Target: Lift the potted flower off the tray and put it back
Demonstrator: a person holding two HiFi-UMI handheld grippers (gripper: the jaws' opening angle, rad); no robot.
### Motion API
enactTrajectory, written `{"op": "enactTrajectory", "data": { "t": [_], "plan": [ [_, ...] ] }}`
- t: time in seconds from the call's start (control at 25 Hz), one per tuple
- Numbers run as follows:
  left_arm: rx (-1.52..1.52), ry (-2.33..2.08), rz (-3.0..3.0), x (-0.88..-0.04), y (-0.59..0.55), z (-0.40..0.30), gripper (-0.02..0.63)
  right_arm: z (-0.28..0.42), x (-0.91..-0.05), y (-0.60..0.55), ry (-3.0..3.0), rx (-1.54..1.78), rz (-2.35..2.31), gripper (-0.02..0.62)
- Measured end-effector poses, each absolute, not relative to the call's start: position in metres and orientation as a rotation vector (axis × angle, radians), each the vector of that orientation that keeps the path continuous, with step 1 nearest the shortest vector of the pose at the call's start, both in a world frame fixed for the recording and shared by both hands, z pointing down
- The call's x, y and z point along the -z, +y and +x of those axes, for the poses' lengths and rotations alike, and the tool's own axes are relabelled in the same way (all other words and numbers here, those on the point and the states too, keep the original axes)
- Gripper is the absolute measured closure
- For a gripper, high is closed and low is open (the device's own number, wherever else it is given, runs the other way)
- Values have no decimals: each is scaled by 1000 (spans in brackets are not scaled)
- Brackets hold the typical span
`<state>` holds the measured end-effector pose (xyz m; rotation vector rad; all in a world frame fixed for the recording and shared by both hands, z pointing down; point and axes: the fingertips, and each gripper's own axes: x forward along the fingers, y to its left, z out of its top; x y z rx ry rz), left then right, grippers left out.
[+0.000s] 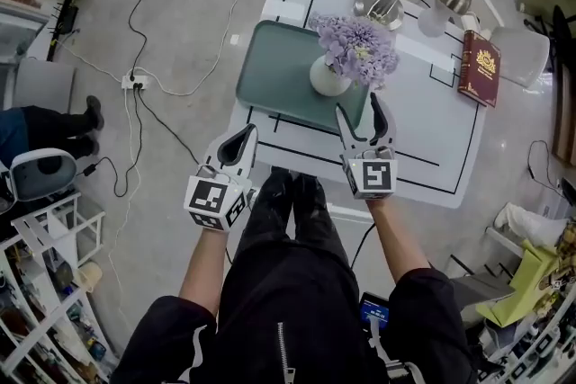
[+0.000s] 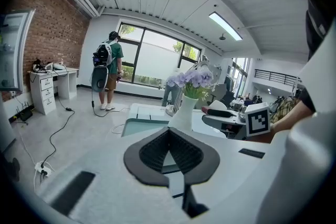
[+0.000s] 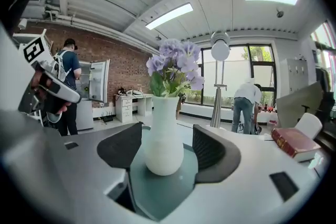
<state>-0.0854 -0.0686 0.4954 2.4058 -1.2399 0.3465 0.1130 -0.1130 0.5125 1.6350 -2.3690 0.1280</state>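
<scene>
While the potted flower stands on the tray, my right jaws gape at it

Since it sits upright on the right half of the green tray, on the white table, my right gripper points at it with jaws spread wide. It shows in the gap between them, and neither pad presses on it. My left gripper hangs by the tray's near edge, jaws closed together on nothing.

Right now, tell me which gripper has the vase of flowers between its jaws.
The right gripper: its jaws stand apart on either side of the white vase. The left gripper has its jaws together with nothing between them.
</scene>
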Motion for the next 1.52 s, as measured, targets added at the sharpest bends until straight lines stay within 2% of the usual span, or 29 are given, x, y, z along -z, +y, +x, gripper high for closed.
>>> {"op": "enactTrajectory", "data": {
  "t": [0.2, 0.32, 0.48, 0.56, 0.84, 1.52],
  "plan": [
    [-331, -1144, 2476, -487, -70, -54, 601, 121, -499, -84, -2355, -208, 1660, 313],
    [-324, -1078, 2516, -482, -71, -32, 601, 121, -483, -71, -2345, -221, 1665, 390],
    [-313, -992, 2577, -469, -73, 3, 601, 131, -453, -58, -2331, -206, 1695, 530],
    [-298, -954, 2612, -460, -75, 20, 601, 137, -438, -53, -2328, -197, 1726, 567],
    [-255, -880, 2697, -431, -65, 59, 601, 145, -423, -24, -2283, -379, 1790, 588],
    [-176, -858, 2809, -376, -54, 84, 601, 134, -389, -18, -2349, -355, 1743, 589]
  ]
}}
